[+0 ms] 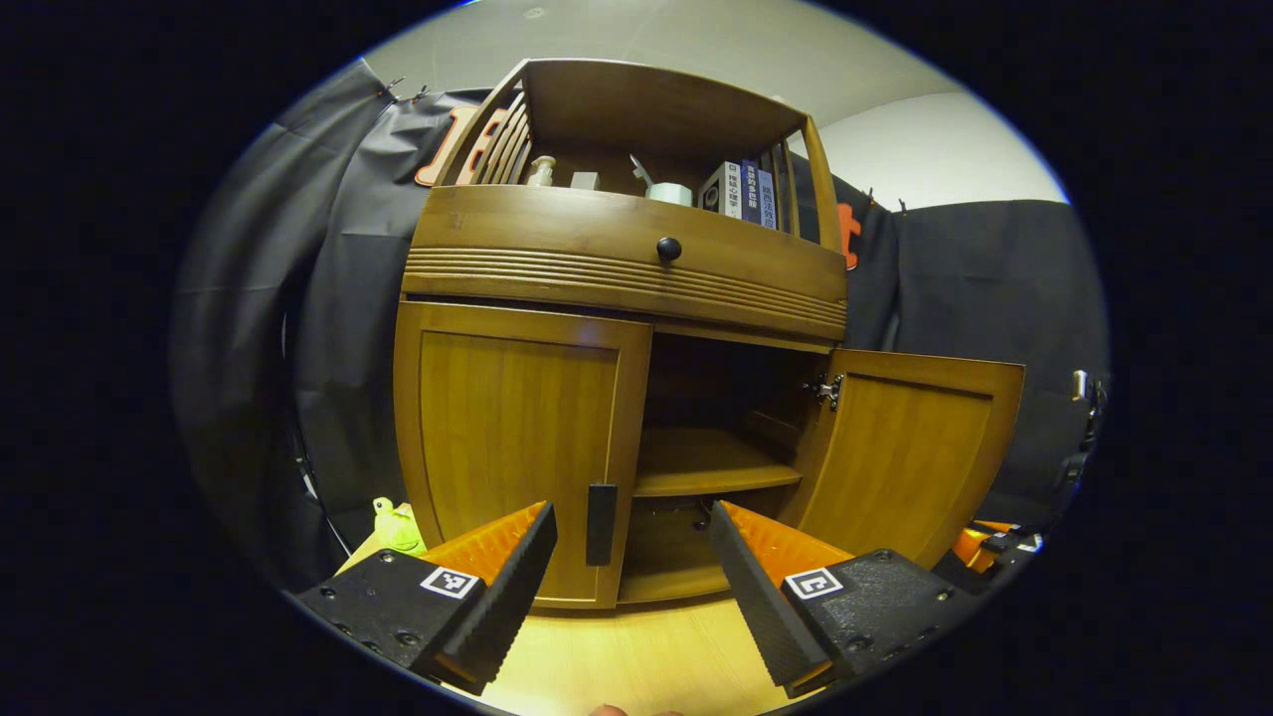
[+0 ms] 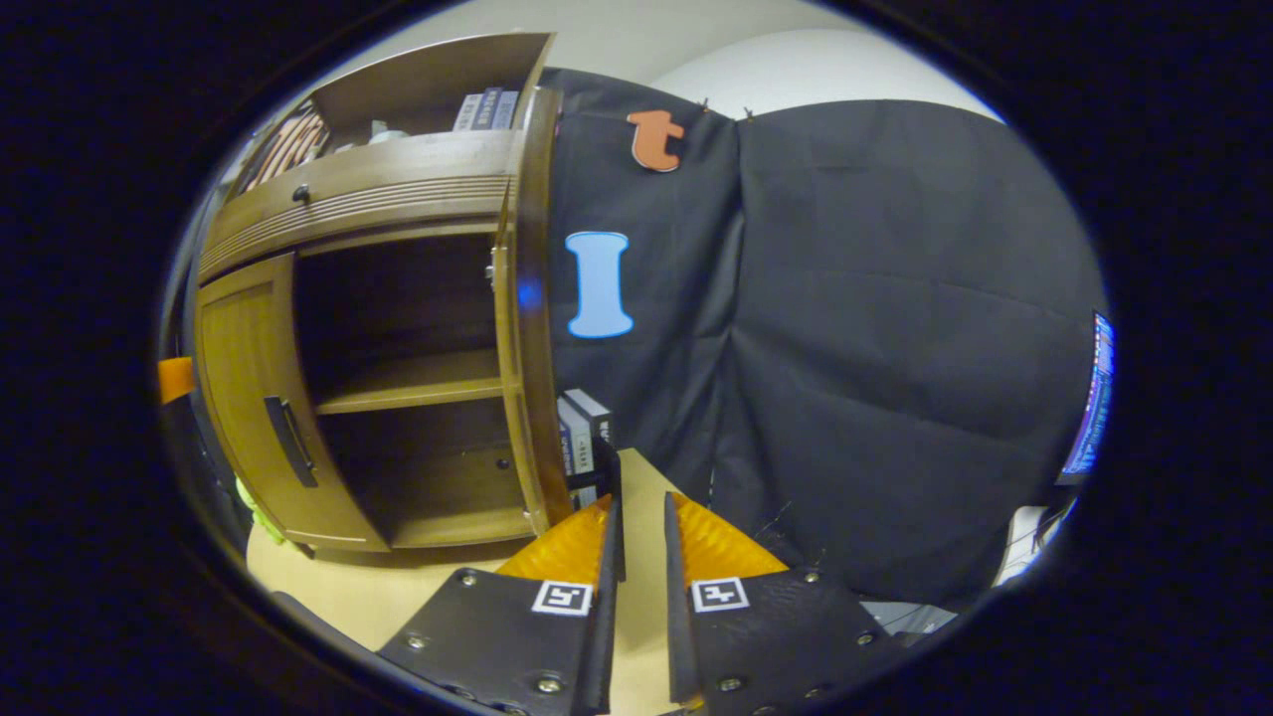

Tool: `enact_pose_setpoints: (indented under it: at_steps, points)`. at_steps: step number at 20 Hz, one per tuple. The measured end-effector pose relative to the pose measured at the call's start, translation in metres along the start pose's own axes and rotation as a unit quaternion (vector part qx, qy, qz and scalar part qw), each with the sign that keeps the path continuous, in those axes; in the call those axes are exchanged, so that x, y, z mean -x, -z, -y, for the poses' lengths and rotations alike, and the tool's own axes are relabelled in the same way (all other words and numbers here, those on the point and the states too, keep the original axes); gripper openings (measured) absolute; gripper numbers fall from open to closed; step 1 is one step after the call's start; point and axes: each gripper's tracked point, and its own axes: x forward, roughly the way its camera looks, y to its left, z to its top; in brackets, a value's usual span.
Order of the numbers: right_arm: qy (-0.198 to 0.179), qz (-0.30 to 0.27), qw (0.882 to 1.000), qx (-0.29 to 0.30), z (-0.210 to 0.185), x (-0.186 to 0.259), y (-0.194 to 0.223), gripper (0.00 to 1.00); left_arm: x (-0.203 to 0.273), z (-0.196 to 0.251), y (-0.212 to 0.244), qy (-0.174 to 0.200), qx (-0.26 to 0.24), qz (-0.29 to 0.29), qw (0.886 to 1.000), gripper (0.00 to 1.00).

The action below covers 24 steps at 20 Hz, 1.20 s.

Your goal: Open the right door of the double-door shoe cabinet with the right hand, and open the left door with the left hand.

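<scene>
Left gripper view faces the shoe cabinet (image 1: 617, 328) head-on: it stands upright on the pale worktop (image 1: 636, 656), the left door (image 1: 517, 447) flat shut and the right door (image 1: 910, 452) swung out on its hinge (image 1: 827, 390), its inner face turned toward the camera. The left door's dark handle (image 1: 601, 523) is a short bar with its long axis vertical, set near the door's inner edge. Between the doors the inside shelf (image 1: 711, 462) lies level. Above them runs a ribbed drawer front with a round black knob (image 1: 669, 249), and the open top shelf holds books (image 1: 744, 191) and a roll of tape (image 1: 669, 192) (other small items there are too small to name). A green toy (image 1: 396, 525) sits on the worktop just left of the cabinet.

The right gripper view sees the cabinet from its right side, so the open door shows edge-on as a thin upright strip, and it adds more books (image 2: 582, 438) standing on the worktop behind that door, against the black cloth wall (image 2: 895, 328).

The left tool (image 1: 631, 553) has its fingers wide apart, straddling the handle from nearer the camera, touching nothing. The right tool (image 2: 641, 542) has its fingers nearly together, a narrow slit between them, holding nothing.
</scene>
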Motion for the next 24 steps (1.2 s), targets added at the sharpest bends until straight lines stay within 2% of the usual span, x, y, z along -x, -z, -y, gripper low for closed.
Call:
enact_pose_setpoints:
  at_steps: [4,8,11,15,17,18,21,22,23,24]
  points:
    - [-0.012,0.0,1.0,-0.017,-0.007,0.002,-0.003,0.24,-0.022,-0.003,0.003,-0.005,-0.008,0.001,1.0,0.96]
    - [-0.015,0.038,0.999,-0.013,-0.004,0.009,-0.025,0.25,-0.054,-0.019,0.012,-0.024,-0.03,-0.007,0.999,0.92]
    - [-0.021,0.066,0.997,-0.015,-0.002,0.032,-0.05,0.28,-0.085,-0.025,0.027,-0.027,-0.036,-0.02,0.999,0.96]
    - [-0.015,0.097,0.995,-0.033,-0.006,0.062,-0.075,0.28,-0.123,-0.044,0.041,-0.044,-0.038,-0.042,0.997,0.94]
    - [0.0,0.106,0.993,-0.046,-0.005,0.066,-0.08,0.55,-0.141,-0.05,0.051,-0.055,-0.04,-0.05,0.996,0.91]
    - [0.009,0.111,0.992,-0.053,-0.005,0.067,-0.082,0.55,-0.148,-0.053,0.056,-0.06,-0.042,-0.056,0.996,0.91]
    - [0.039,0.115,0.99,-0.073,0.003,0.073,-0.08,0.55,-0.163,-0.057,0.066,-0.067,-0.044,-0.062,0.995,0.83]
    - [0.046,0.117,0.989,-0.074,0.002,0.074,-0.081,0.64,-0.166,-0.057,0.066,-0.069,-0.044,-0.057,0.995,0.81]
    - [0.05,0.121,0.989,-0.071,0.001,0.073,-0.082,0.64,-0.169,-0.057,0.065,-0.07,-0.046,-0.054,0.995,0.77]
    - [0.051,0.123,0.989,-0.062,-0.002,0.072,-0.082,0.55,-0.171,-0.056,0.064,-0.07,-0.049,-0.052,0.995,0.75]
